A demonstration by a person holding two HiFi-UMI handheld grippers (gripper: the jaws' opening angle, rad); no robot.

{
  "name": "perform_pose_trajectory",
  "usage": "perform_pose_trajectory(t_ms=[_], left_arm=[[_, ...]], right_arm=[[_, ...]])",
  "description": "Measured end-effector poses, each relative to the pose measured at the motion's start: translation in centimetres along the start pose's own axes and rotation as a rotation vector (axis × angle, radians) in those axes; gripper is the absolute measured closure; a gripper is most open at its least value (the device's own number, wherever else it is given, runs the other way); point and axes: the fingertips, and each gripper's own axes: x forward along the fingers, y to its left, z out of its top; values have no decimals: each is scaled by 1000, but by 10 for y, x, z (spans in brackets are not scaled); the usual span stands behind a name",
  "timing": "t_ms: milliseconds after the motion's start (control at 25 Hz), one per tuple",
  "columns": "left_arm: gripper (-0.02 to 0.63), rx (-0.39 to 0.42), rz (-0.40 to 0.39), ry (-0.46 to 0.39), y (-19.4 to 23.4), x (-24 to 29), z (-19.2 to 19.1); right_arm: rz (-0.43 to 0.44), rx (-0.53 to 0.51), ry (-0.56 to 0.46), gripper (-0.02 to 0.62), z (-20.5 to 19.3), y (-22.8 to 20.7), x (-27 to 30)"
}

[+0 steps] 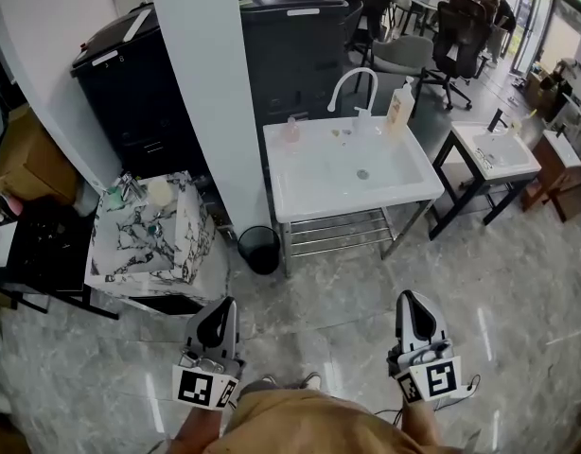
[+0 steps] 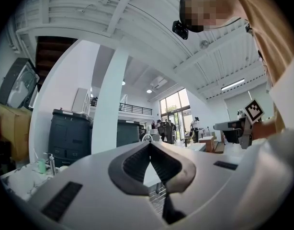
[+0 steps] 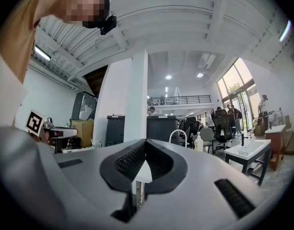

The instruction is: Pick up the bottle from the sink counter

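Left gripper (image 1: 218, 322) clenched, jaw tips touching, nothing between them. Right gripper (image 1: 418, 315) likewise closed and empty. Both are held low by the person's waist over the grey floor (image 1: 347, 291), well apart from the white sink table (image 1: 300, 195) at 12 o'clock. The bottle (image 1: 399, 110) stands upright at the table's 1 o'clock corner, just right of the curved faucet (image 1: 352, 81). A black bin (image 1: 260, 250) sits on the floor at the table's 7 o'clock.
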Motion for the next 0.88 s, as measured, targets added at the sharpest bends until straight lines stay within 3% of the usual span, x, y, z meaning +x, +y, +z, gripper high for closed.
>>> perform_pose_trajectory(t_ms=[400,880], left_arm=[[604,8,33,36,-16,24,-16],[604,-36,-18,30,43,132,-51]], right_arm=[[55,17,11,595,-17,-27,16],[14,-17,45,595,-31,-55,121]])
